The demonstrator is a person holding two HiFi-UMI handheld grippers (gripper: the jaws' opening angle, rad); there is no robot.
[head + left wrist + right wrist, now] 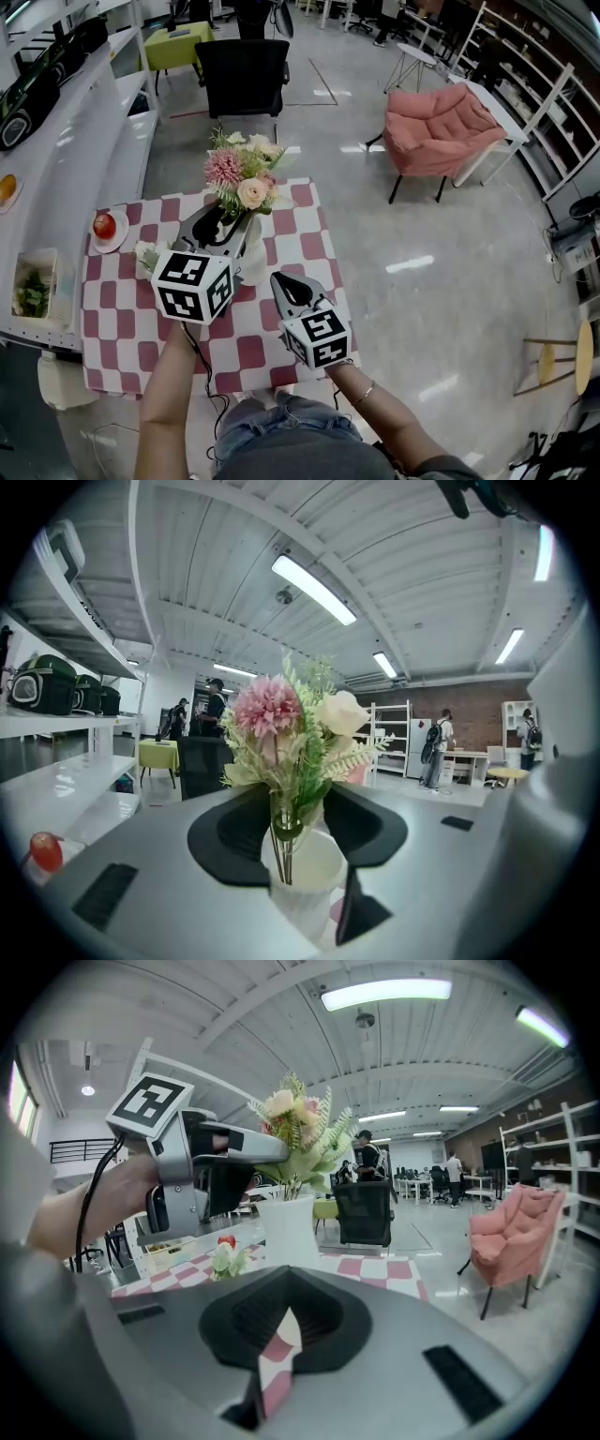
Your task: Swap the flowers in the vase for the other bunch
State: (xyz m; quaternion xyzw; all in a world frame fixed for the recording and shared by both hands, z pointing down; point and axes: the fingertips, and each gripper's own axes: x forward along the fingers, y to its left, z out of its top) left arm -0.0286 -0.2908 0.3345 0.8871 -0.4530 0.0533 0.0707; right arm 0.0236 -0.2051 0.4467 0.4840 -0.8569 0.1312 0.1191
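Observation:
A white vase (pixel 253 267) stands on the red-and-white checked table (pixel 122 319), with a bunch of pink and cream flowers (pixel 242 173) upright in it. My left gripper (pixel 230 230) reaches in level just above the vase mouth. In the left gripper view the stems (pixel 283 836) pass between its dark pads (pixel 234 832) with a little room beside them, so the jaws are open around the bunch. The other bunch (pixel 145 255), pale and small, lies on the cloth left of the vase. My right gripper (pixel 286 279) hovers to the vase's right, shut and empty.
A red apple on a small plate (pixel 104 226) sits at the table's far left corner. White shelving with a tray of greens (pixel 33 295) runs along the left. A black office chair (pixel 242 75) stands behind the table, and a pink armchair (pixel 436 127) at the back right.

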